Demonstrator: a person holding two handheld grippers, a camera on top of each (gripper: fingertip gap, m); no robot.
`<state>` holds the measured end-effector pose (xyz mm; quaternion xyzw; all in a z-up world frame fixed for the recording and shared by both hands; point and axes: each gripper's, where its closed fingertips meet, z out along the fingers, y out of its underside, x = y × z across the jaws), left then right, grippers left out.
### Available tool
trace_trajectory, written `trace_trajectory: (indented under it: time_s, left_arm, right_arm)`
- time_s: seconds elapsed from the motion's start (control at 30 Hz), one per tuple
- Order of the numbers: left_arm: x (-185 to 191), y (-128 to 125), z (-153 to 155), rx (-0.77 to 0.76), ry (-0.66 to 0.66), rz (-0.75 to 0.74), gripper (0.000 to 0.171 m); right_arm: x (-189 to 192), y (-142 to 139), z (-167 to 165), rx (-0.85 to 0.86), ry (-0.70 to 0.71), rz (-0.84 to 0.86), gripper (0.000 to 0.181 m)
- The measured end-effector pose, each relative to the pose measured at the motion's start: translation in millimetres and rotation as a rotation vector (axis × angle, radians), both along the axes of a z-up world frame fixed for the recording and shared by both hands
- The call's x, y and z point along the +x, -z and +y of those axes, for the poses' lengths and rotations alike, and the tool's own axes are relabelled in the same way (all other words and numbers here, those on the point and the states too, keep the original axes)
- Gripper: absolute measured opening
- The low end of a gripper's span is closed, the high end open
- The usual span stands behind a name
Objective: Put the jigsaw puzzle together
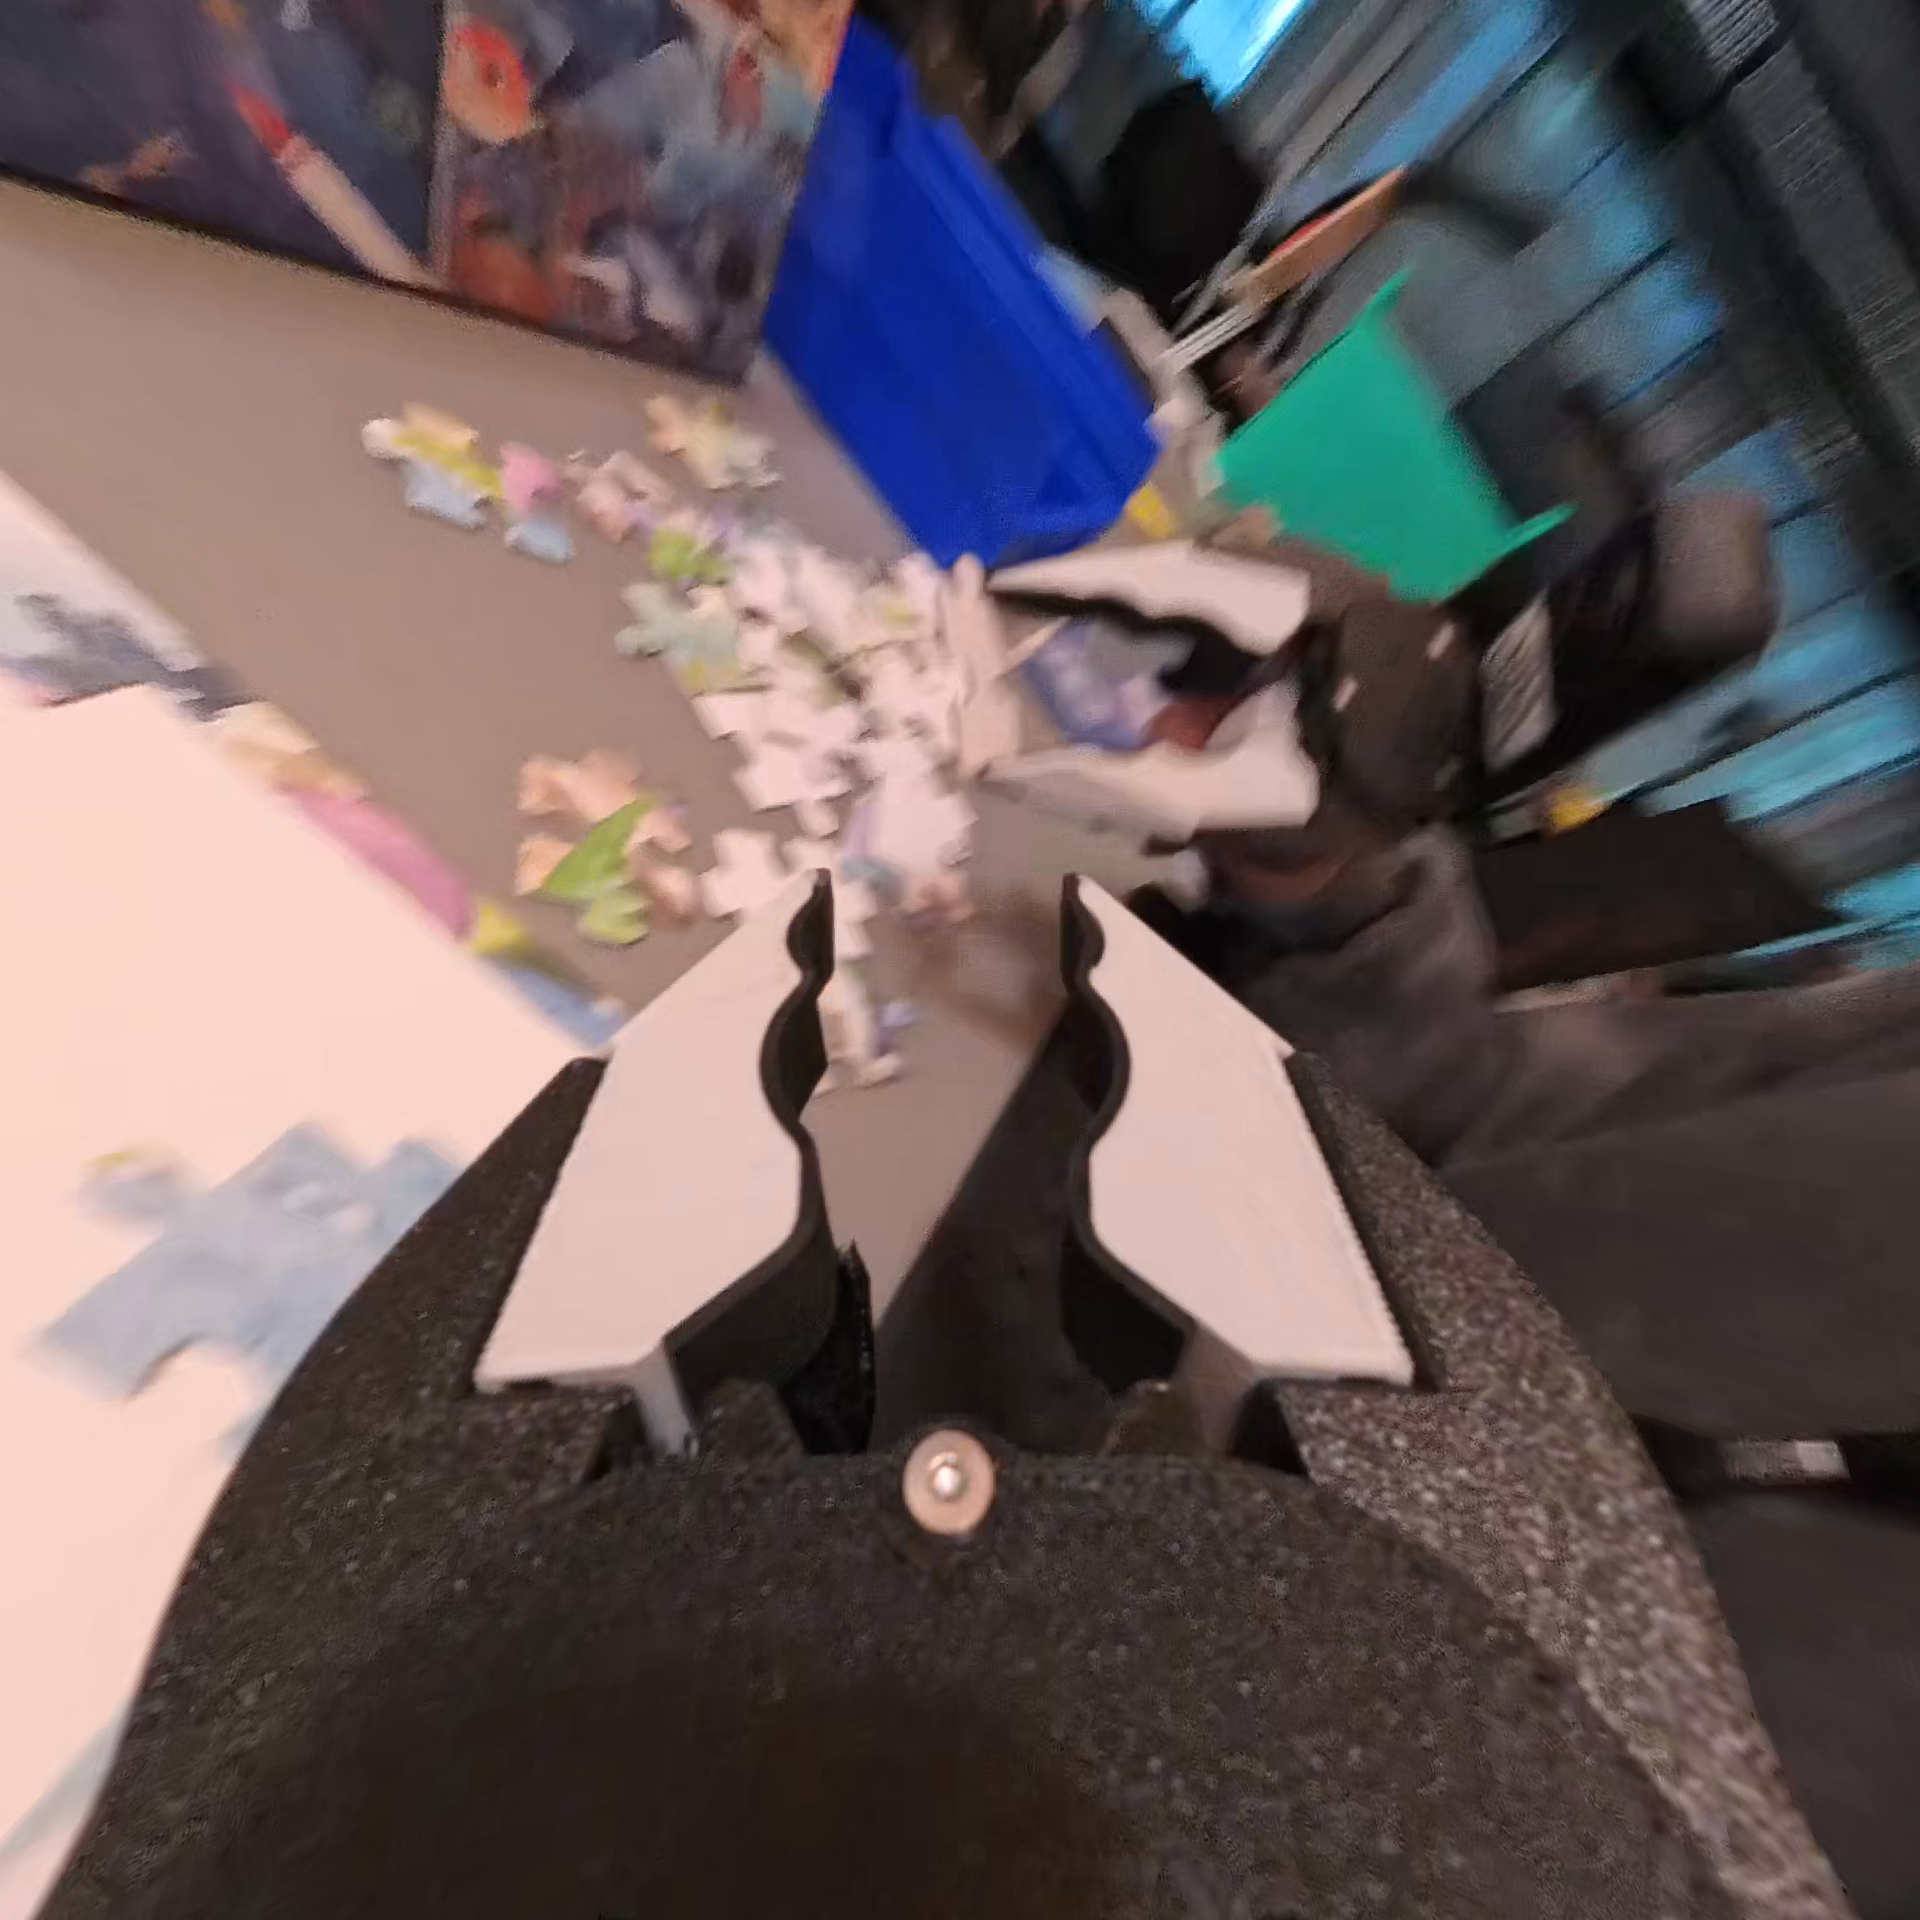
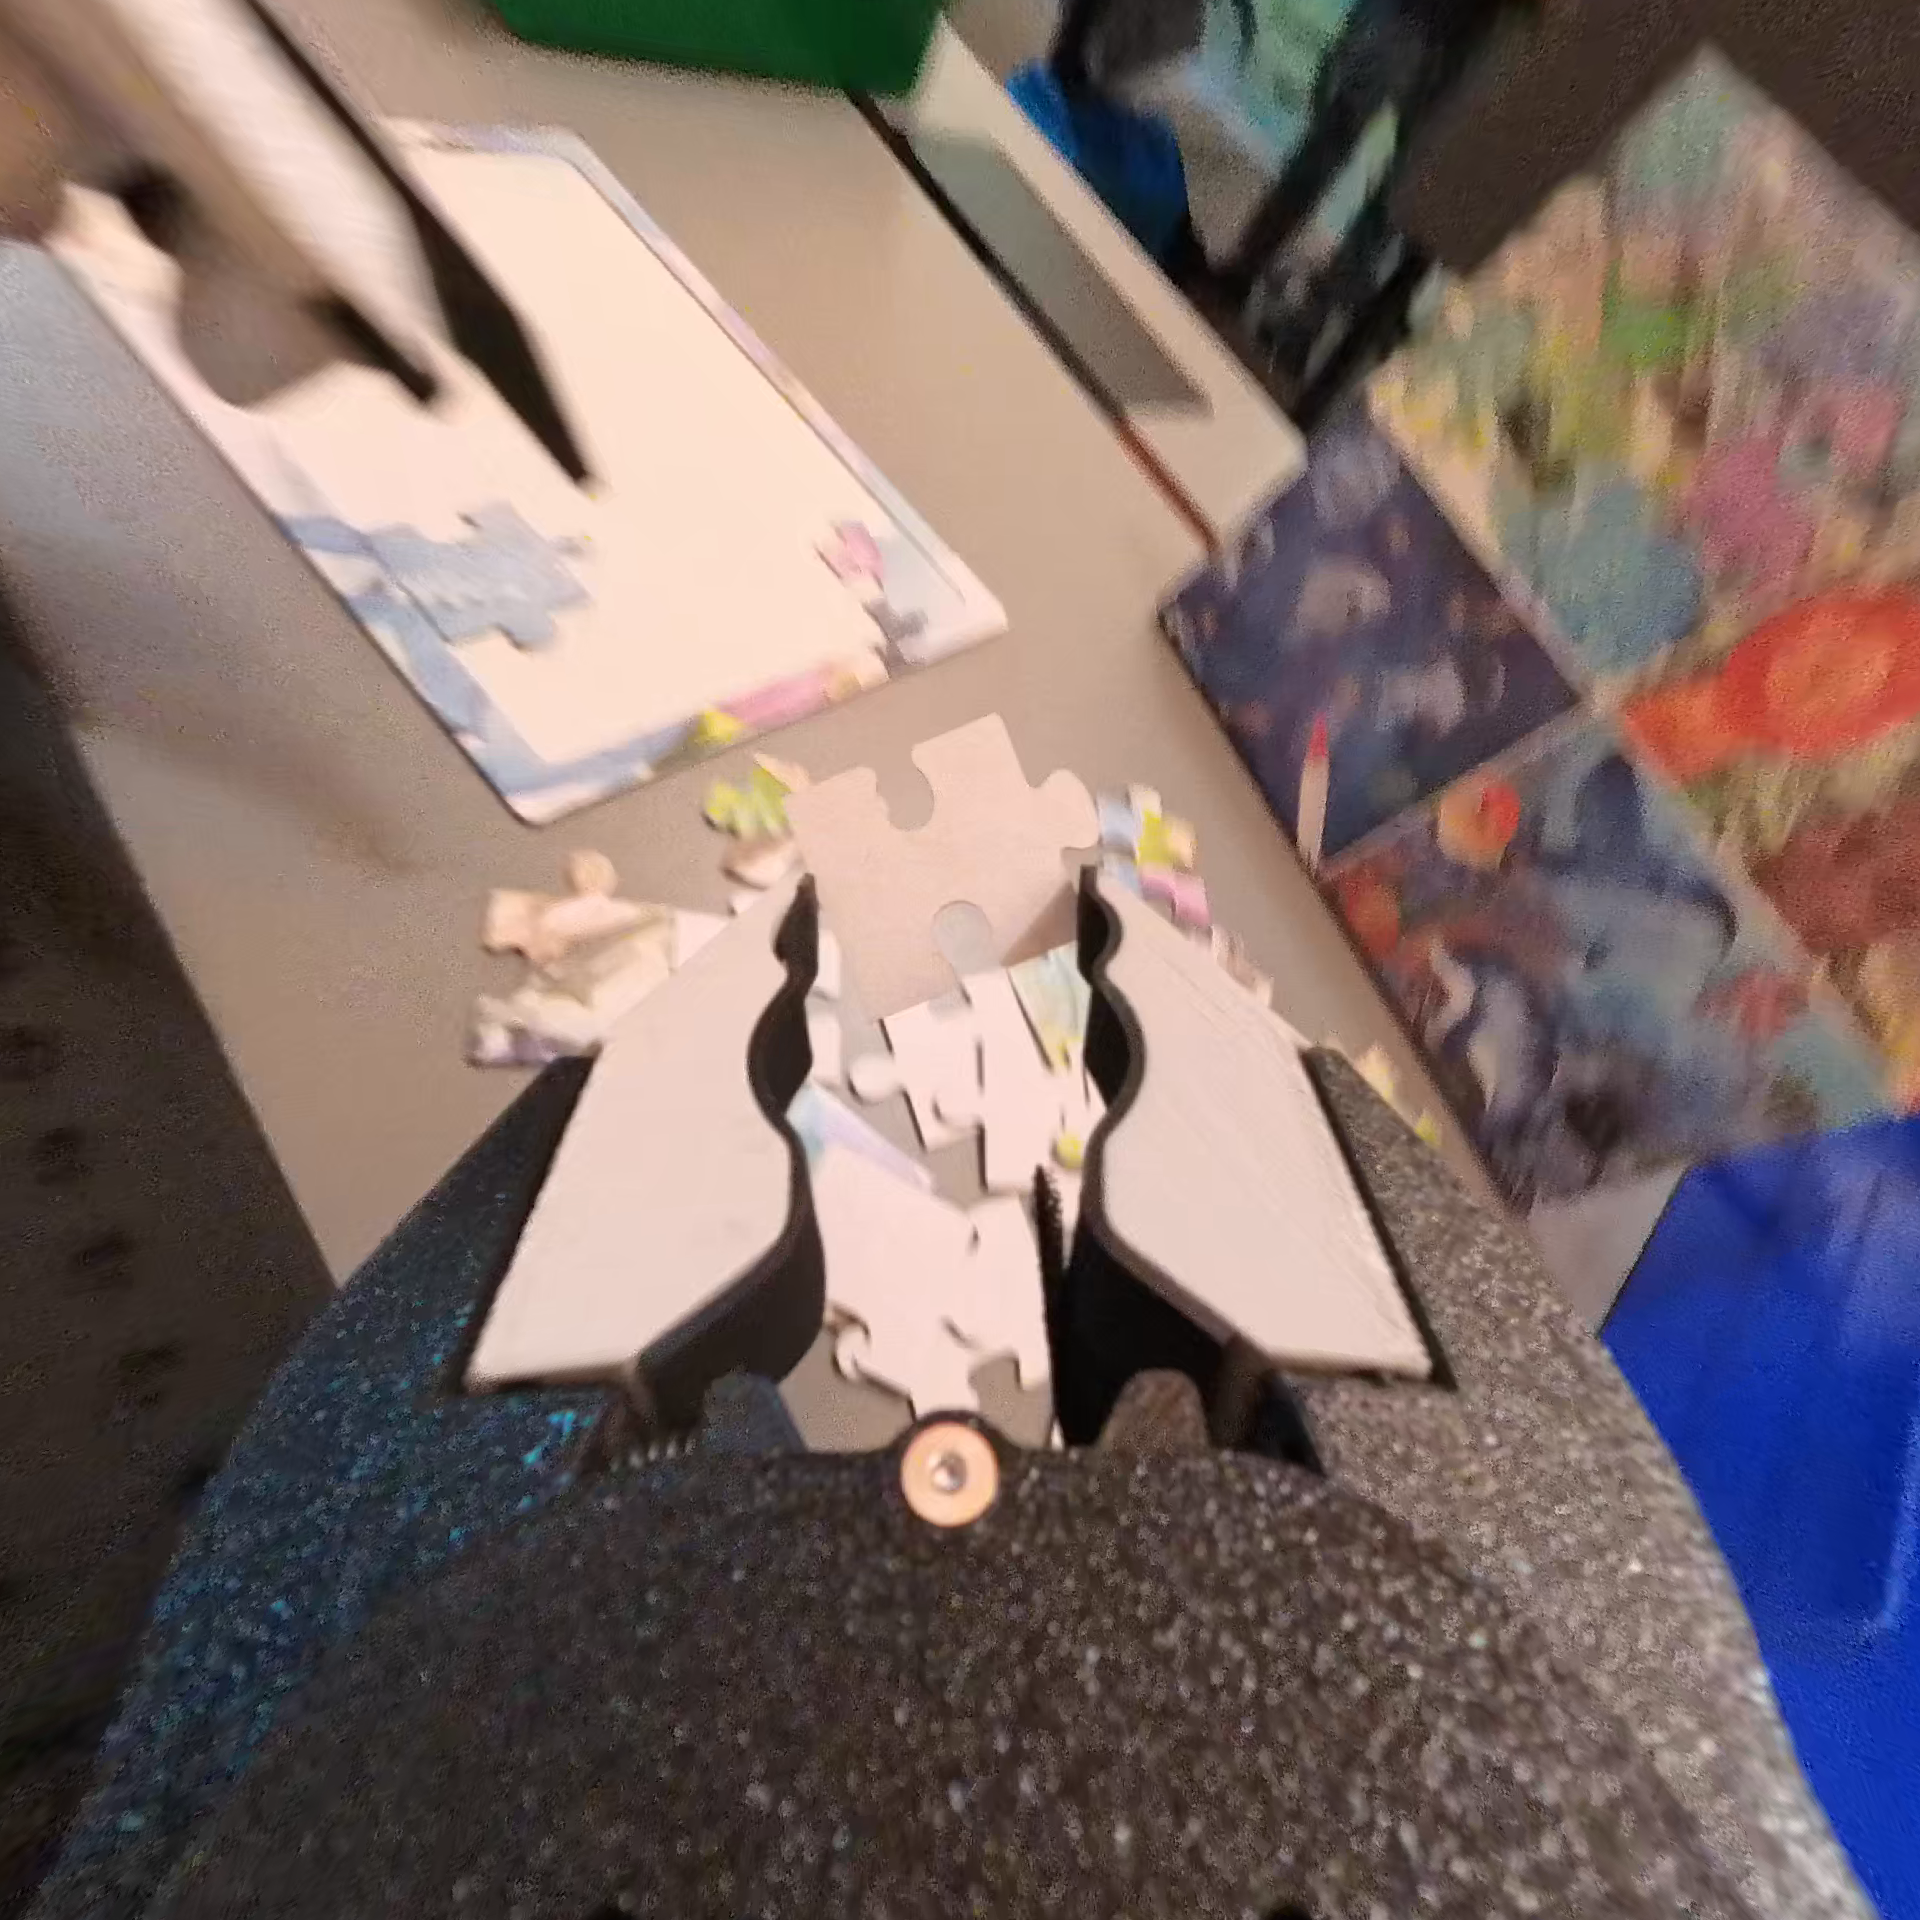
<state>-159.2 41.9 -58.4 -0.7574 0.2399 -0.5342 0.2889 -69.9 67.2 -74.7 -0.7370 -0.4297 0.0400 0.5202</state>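
Right wrist view: grey puzzle piece (image 2: 940, 831) between spread fingers (image 2: 1174, 1049); grip unclear.

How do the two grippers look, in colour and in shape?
Both look alike. The left gripper and right gripper each have a black, speckled, grainy body, two light grey fingers with wavy black inner edges, and a round silver screw at the base. No cables show.
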Motion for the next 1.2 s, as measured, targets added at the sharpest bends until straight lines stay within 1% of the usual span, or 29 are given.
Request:
trace_trajectory:
  time_s: [0.03,0.07,0.13,0.17,0.2,0.23,0.27,0.3,0.33,0.37,0.4,0.43,0.5,0.53,0.57,0.6,0.67,0.7,0.77,0.8,0.83,0.87,0.93,0.97,1.0,1.1,1.2]
  left_arm:
    - [6,-9,-1,-0.042,0.026,-0.069,0.045]
    - [11,-12,-1,-0.068,0.044,-0.103,0.045]
    - [16,-11,-2,-0.074,0.072,-0.109,0.045]
    - [18,-11,-7,-0.069,0.099,-0.111,0.044]
    - [19,-10,-12,-0.059,0.123,-0.11,0.036]
    - [19,-11,-17,-0.032,0.143,-0.109,0.004]
    - [16,-10,-18,0.013,0.134,-0.087,0.001]
    - [10,-9,-15,0.077,0.11,-0.049,0.001]
    - [3,-7,-12,0.167,0.091,0.009,0.001]
    - [-7,-1,-6,0.306,0.053,0.113,0.002]
    - [-18,4,2,0.485,0.005,0.243,0.002]
    - [-28,5,7,0.66,-0.017,0.361,0.002]
    - [-45,3,16,0.979,-0.078,0.583,0.002]
    - [-51,-1,20,1.126,-0.108,0.672,0.002]
    - [-56,-3,23,1.257,-0.127,0.763,0.002]
    - [-61,-3,29,1.364,-0.153,0.87,0.002]
    - [-71,-7,40,1.532,-0.23,1.049,0.002]
    - [-71,-7,41,1.597,-0.243,1.099,0.002]
    - [-68,-9,41,1.675,-0.274,1.152,0.001]
    - [-66,-10,39,1.69,-0.285,1.159,0.001]
    - [-63,-12,36,1.712,-0.297,1.152,0.001]
    - [-61,-13,34,1.728,-0.308,1.152,0.001]
    - [-63,-8,35,1.711,-0.316,1.174,0.004]
    - [-66,-9,34,1.689,-0.337,1.151,0.015]
    - [-69,-7,33,1.624,-0.339,1.102,0.026]
    - [-82,-1,31,1.323,-0.347,0.892,0.031]
    - [-84,21,25,0.895,-0.269,0.646,0.031]
  right_arm:
    - [-17,-9,-7,0.066,-0.044,-0.027,0.05]
    - [-33,-15,-14,0.122,-0.085,-0.052,0.05]
    - [-58,-26,-25,0.203,-0.136,-0.069,0.05]
    - [-69,-29,-30,0.213,-0.163,-0.06,0.05]
    - [-78,-33,-34,0.227,-0.181,-0.047,0.05]
    - [-84,-34,-37,0.233,-0.199,-0.035,0.045]
    - [-89,-34,-38,0.234,-0.211,-0.024,0.037]
    - [-89,-35,-37,0.236,-0.198,-0.002,0.043]
    - [-88,-35,-35,0.225,-0.184,0.038,0.044]
    - [-87,-36,-34,0.182,-0.184,0.111,0.043]
    - [-87,-37,-34,0.102,-0.189,0.211,0.046]
    - [-88,-38,-34,-0.011,-0.198,0.323,0.051]
    - [-95,-38,-35,-0.289,-0.235,0.548,0.049]
    - [-98,-36,-29,-0.417,-0.209,0.653,0.052]
    - [-103,-37,-28,-0.536,-0.219,0.757,0.056]
    - [-110,-40,-28,-0.629,-0.243,0.853,0.059]
    - [-121,-33,-22,-0.749,-0.207,0.937,0.058]
    - [-129,-35,-24,-0.789,-0.234,0.978,0.057]
    - [-141,-35,-20,-0.838,-0.221,1.025,0.049]
    - [-145,-36,-15,-0.837,-0.208,1.046,0.045]
    - [-146,-33,-10,-0.837,-0.179,1.047,0.034]
    - [-148,-30,-6,-0.845,-0.163,1.037,0.016]
    - [-149,-29,-5,-0.865,-0.17,1.042,0.008]
    - [-149,-28,-6,-0.864,-0.185,1.033,0.005]
    - [-148,-28,-6,-0.871,-0.192,1.032,0.001]
    - [-140,-27,-3,-0.867,-0.2,1.05,0.001]
    - [-134,-29,0,-0.844,-0.216,1.078,0.001]
